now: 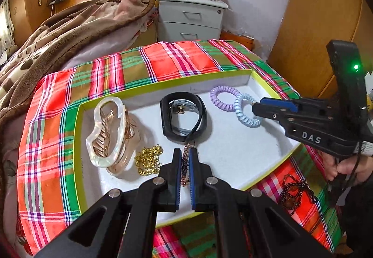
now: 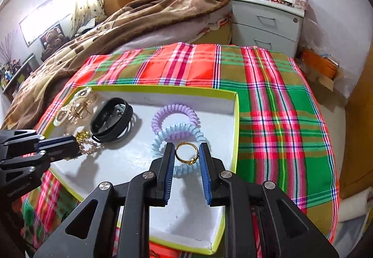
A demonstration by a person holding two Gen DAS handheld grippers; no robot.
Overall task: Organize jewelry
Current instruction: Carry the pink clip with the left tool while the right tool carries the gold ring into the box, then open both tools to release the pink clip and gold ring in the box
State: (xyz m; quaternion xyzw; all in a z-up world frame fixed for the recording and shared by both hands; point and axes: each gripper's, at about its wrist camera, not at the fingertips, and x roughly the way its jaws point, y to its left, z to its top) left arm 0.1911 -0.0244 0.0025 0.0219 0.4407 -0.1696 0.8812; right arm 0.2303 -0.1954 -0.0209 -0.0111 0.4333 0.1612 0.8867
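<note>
Left tongs [image 1: 185,160]: you are clenching them on a thin chain [image 1: 184,166] over the tray's [image 1: 233,76] near edge
Right tongs [image 2: 186,155]: you are gripping a gold ring [image 2: 186,153]; it is hanging above the blue coil [image 2: 163,141] inside the tray

The white tray [image 2: 191,211] floor is free near its front right corner, but the coils [image 2: 174,127], black band [image 2: 112,122], clip [image 1: 107,132] and gold chain [image 1: 148,160] fill the rest.
</note>
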